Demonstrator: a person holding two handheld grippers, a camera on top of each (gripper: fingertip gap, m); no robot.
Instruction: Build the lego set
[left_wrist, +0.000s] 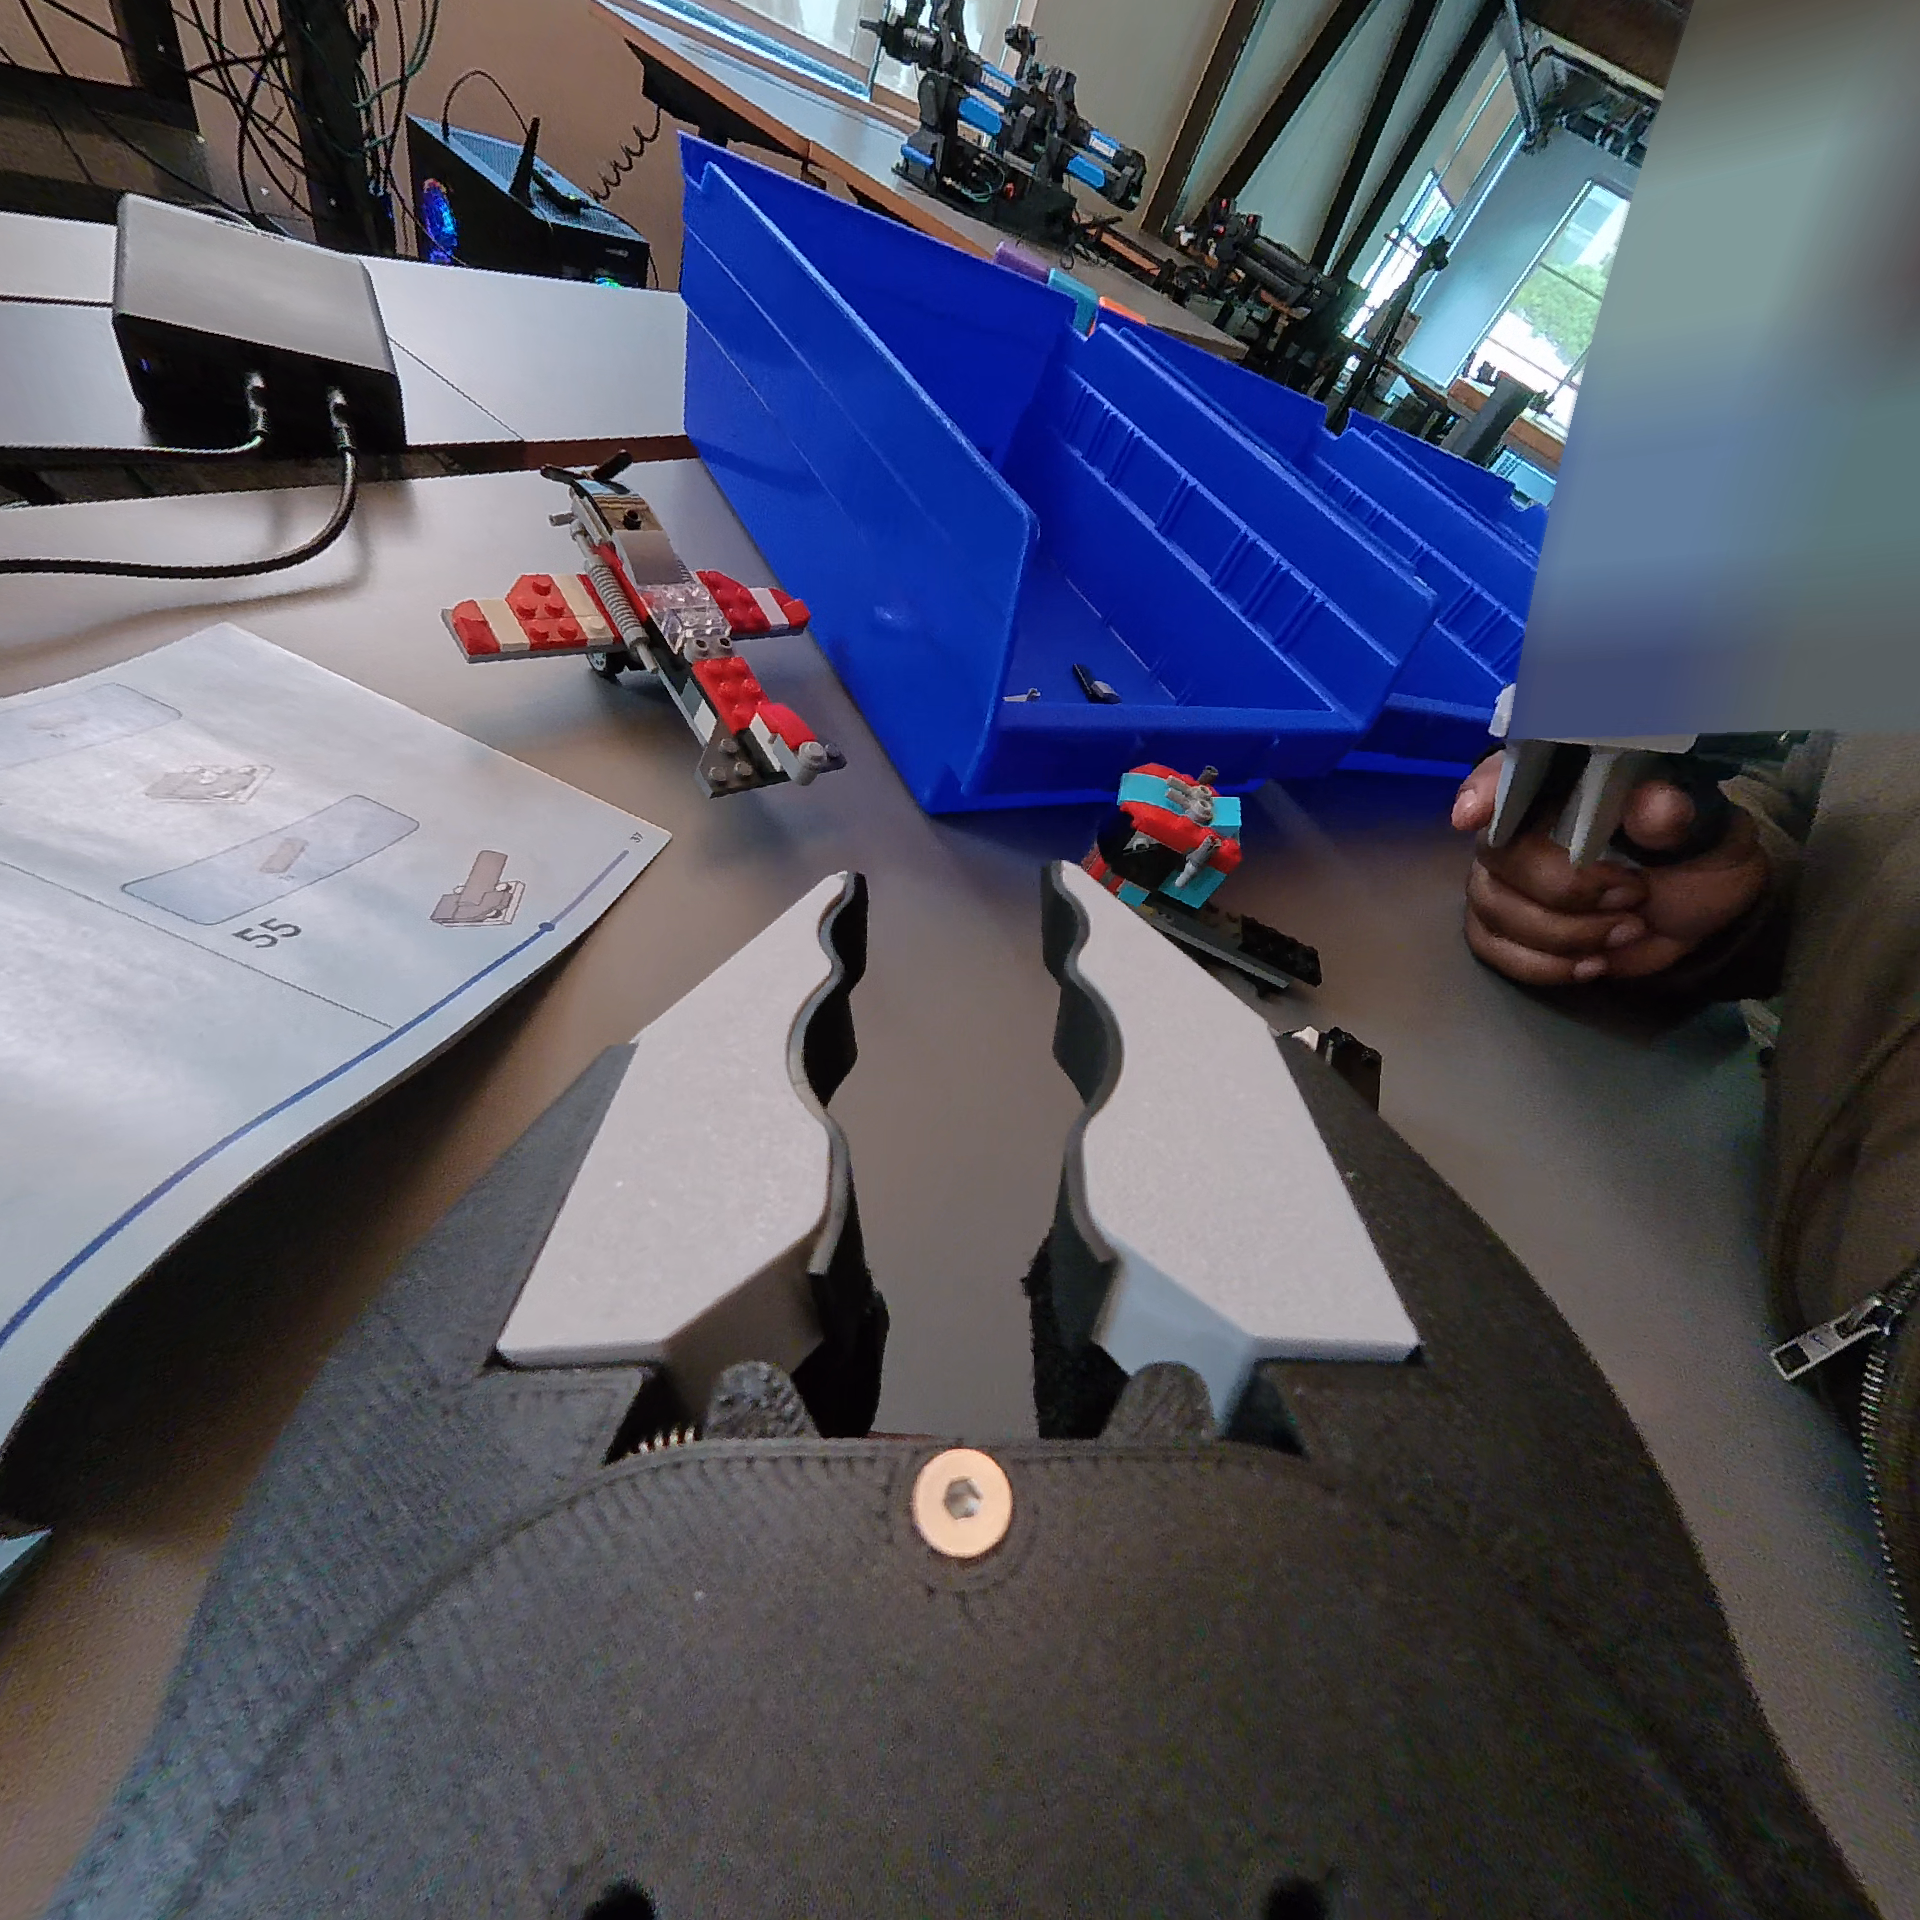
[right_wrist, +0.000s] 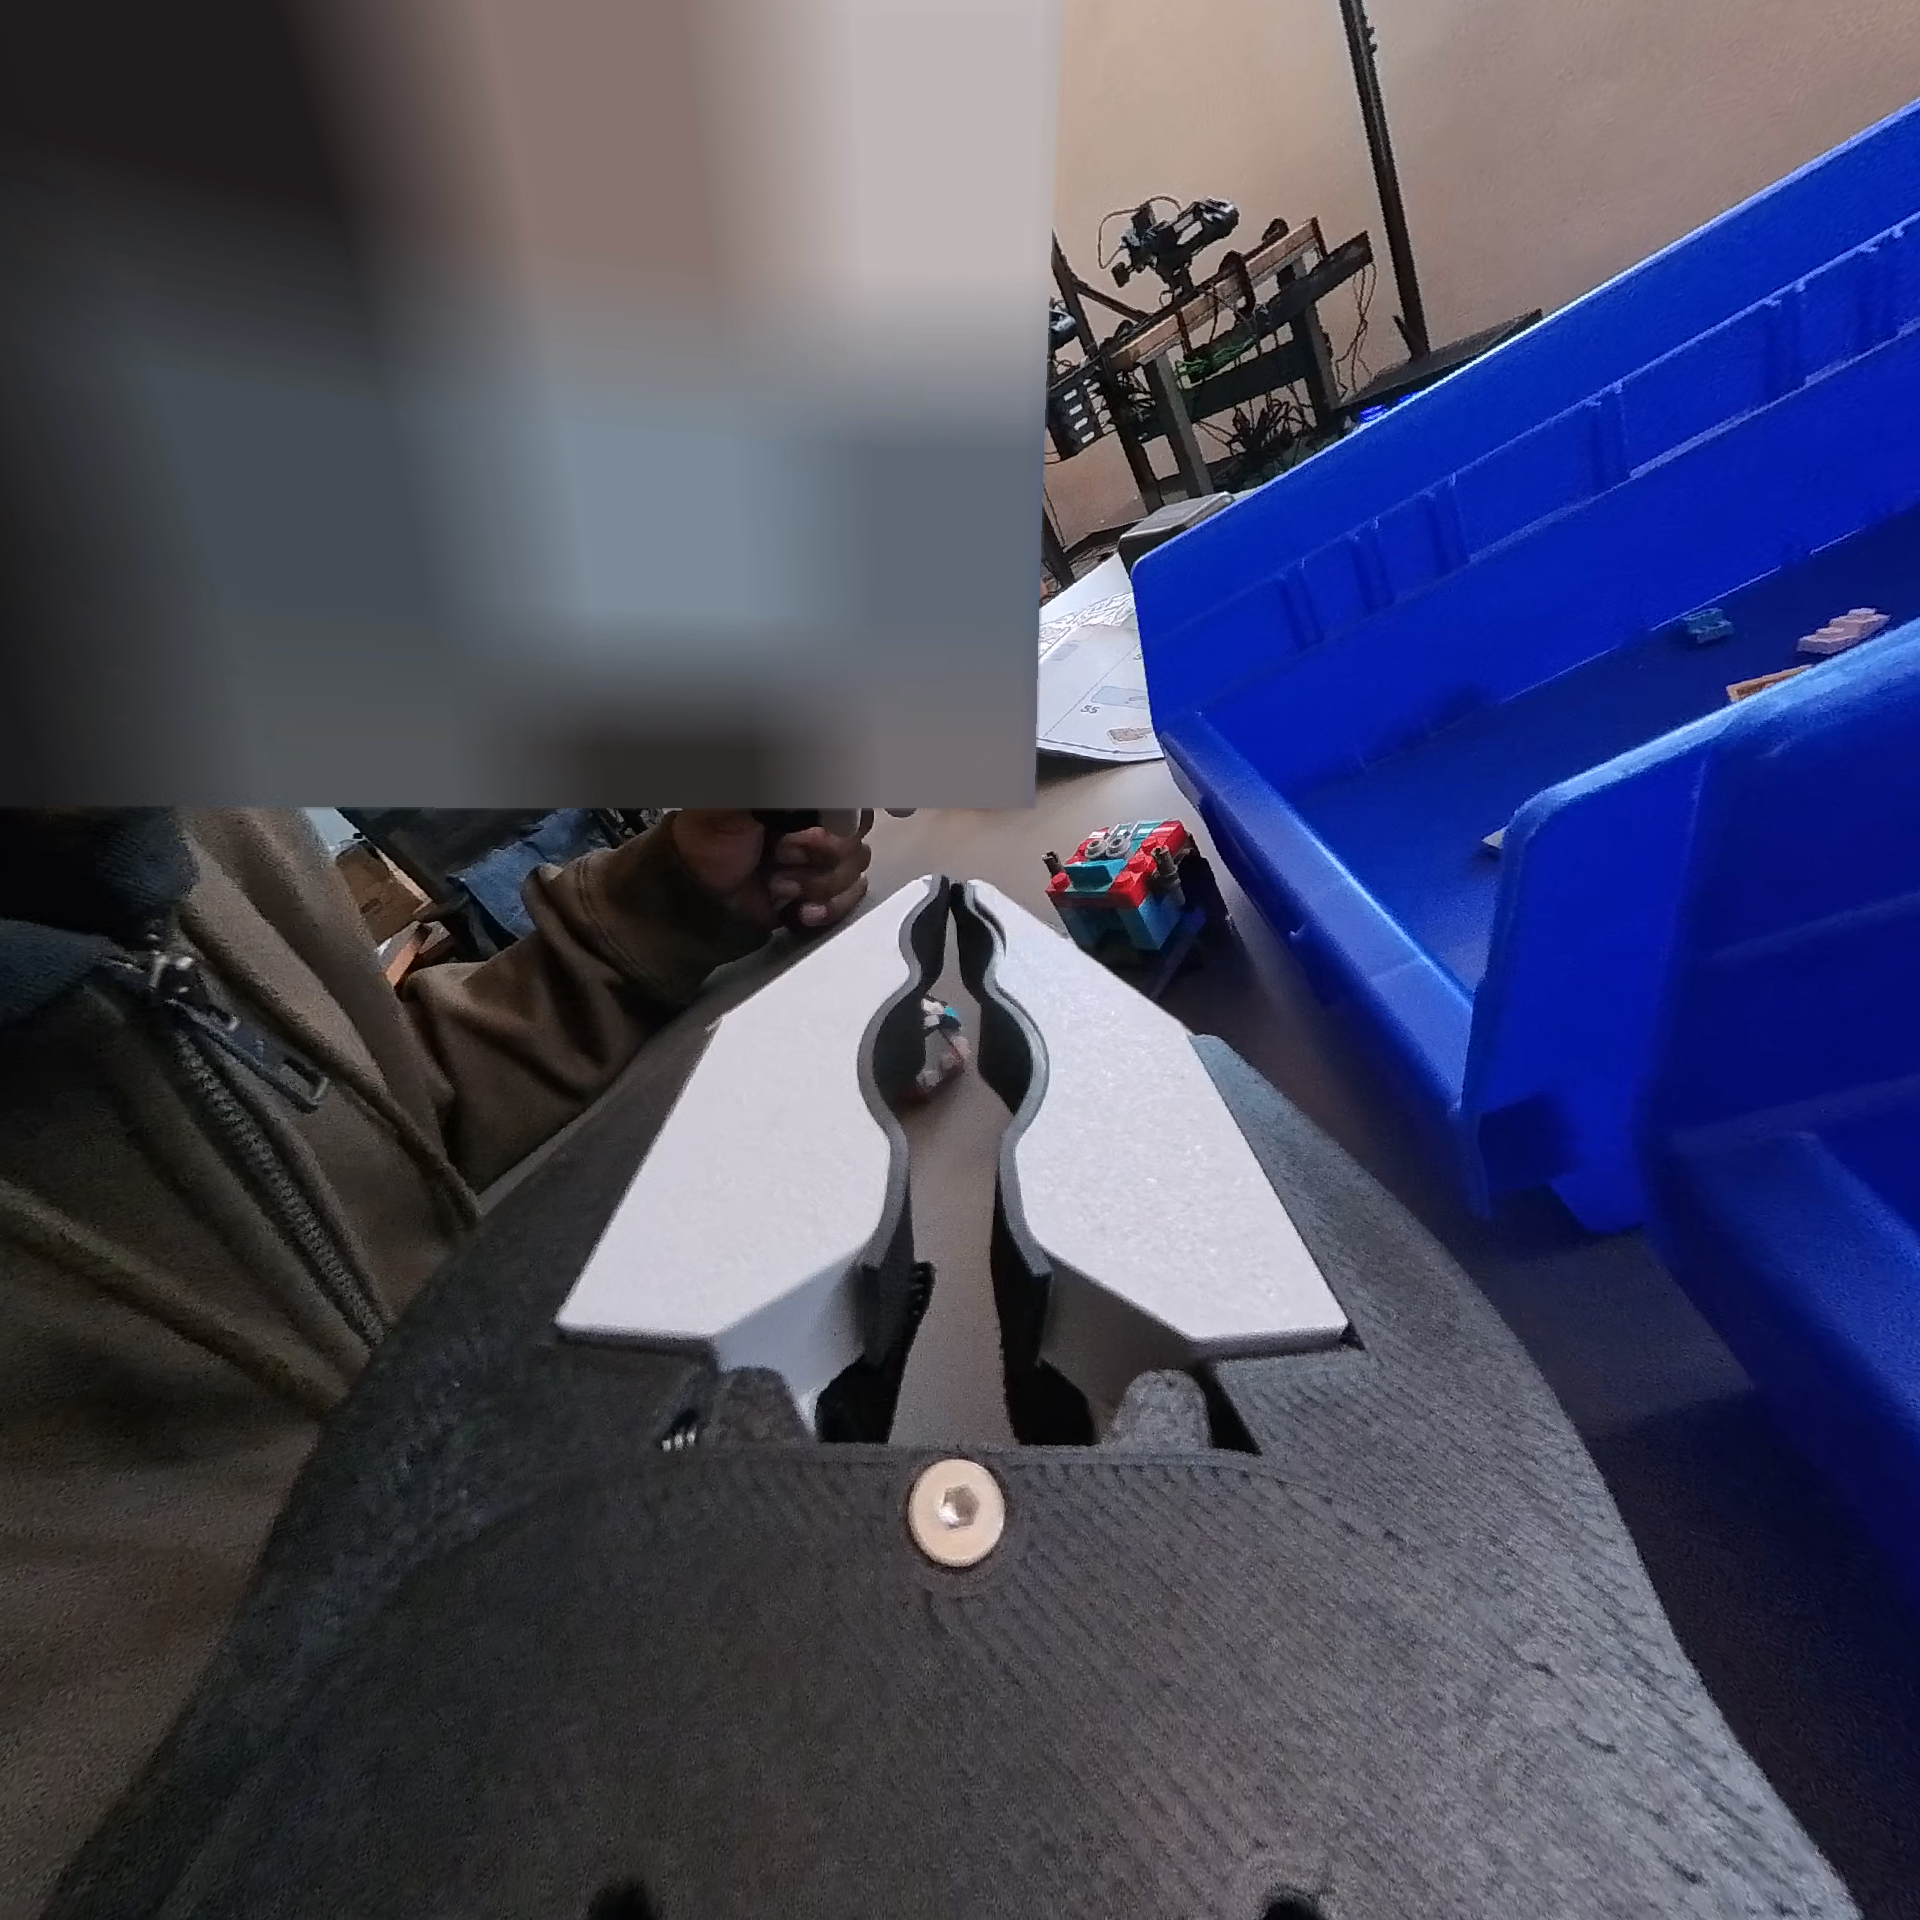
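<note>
1. Left wrist view: left gripper (left_wrist: 951, 894) hovers low over the grey table (left_wrist: 935, 1143), its jaws parted with only bare tabletop between them; nothing is held.
2. Nearest item is a small red-and-teal brick build (left_wrist: 1179, 836), just beyond and right of the right-hand fingertip, not touching it. It sits on a dark flat plate (left_wrist: 1262, 951).
3. Farther left stands a red-and-white brick aeroplane (left_wrist: 649, 634). An open instruction booklet (left_wrist: 260, 883) lies near left.
4. Blue bins (left_wrist: 935, 468) line the far right. The nearest bin holds a couple of small loose parts.
5. A hand (left_wrist: 1590, 904) at the right edge grips the other tool's handle.
6. Right wrist view: right gripper (right_wrist: 951, 888) has its fingertips closed together, nothing clamped at the tips.
7. A small multicoloured piece (right_wrist: 940, 1049) shows through the gap behind the tips; whether it is gripped or lying on the table, I cannot tell.
8. The same red-and-teal build (right_wrist: 1127, 899) sits just right of the tips, with the blue bins (right_wrist: 1351, 831) beyond.
</note>
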